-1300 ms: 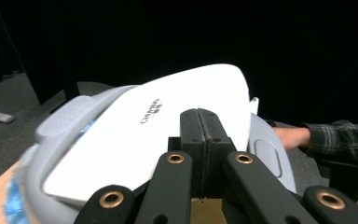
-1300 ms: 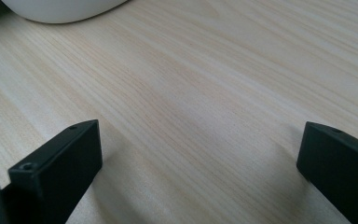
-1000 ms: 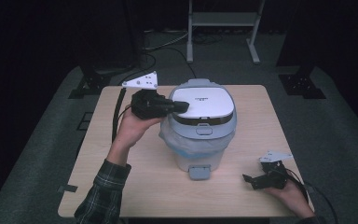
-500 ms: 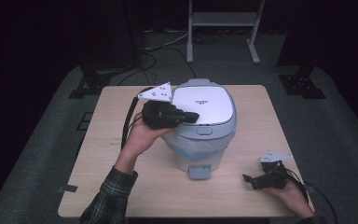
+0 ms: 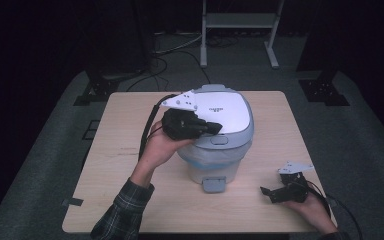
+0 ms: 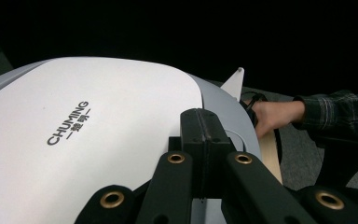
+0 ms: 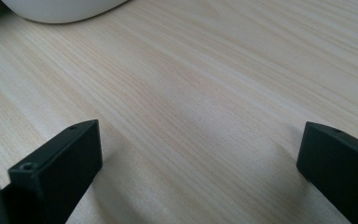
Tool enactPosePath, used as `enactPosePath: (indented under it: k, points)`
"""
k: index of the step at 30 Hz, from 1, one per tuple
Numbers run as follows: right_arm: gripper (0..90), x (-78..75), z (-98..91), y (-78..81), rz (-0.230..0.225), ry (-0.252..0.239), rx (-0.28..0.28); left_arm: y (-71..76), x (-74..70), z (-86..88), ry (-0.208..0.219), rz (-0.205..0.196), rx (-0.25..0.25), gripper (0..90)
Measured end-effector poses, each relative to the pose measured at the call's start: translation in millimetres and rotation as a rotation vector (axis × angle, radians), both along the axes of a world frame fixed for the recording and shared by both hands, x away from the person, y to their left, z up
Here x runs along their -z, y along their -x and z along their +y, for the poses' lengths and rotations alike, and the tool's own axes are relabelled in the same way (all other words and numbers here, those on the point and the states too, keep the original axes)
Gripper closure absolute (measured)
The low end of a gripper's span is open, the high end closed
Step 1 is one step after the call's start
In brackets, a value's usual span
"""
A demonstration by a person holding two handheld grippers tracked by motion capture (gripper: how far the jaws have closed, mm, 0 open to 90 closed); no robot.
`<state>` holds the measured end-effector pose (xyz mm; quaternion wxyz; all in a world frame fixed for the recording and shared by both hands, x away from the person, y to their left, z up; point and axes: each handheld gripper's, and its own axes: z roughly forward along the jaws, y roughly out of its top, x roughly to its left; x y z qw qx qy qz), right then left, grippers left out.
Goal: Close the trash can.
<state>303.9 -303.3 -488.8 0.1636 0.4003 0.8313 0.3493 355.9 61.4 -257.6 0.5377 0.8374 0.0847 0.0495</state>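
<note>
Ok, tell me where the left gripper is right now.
In the high view the left gripper sits on the left front of the bin's white lid, jaws together, near table centre; the right gripper rests far off by the table's near right corner.

metal stand [image 5: 240, 25] behind wooden table [image 5: 105, 200]

We seem to be in a recording studio or lab, not a home. Beyond the left gripper [image 5: 215, 128], black curtains close off the dark background, a metal stand [image 5: 240, 30] rises behind, and cables [image 5: 180, 47] trail across grey carpet [image 5: 45, 150]. The lone pale wooden table [image 5: 270, 125] beneath it sits spotlit.
</note>
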Motion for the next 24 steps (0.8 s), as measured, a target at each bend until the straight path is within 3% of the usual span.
enactPosePath:
  k: [5,11,14,16,24]
  points:
    - [0.0,-0.1,-0.1,0.5,0.002,0.0,0.004,3.5,-2.0,-3.6,-0.059,-0.035,-0.021,90.0]
    - [0.0,-0.1,-0.1,0.6,0.002,0.0,0.006,2.1,-2.0,2.4,-0.028,-0.028,-0.031,90.0]
    - [0.0,-0.1,-0.1,0.6,0.002,0.0,0.006,4.0,-3.7,9.4,0.002,-0.026,-0.048,72.9]
    - [0.0,-0.1,-0.1,0.6,0.002,0.0,0.006,7.1,-6.6,16.8,0.015,-0.026,-0.073,66.2]
    - [0.0,-0.1,-0.2,0.8,0.002,0.0,0.007,23.7,-12.9,45.8,0.016,-0.052,-0.161,36.0]
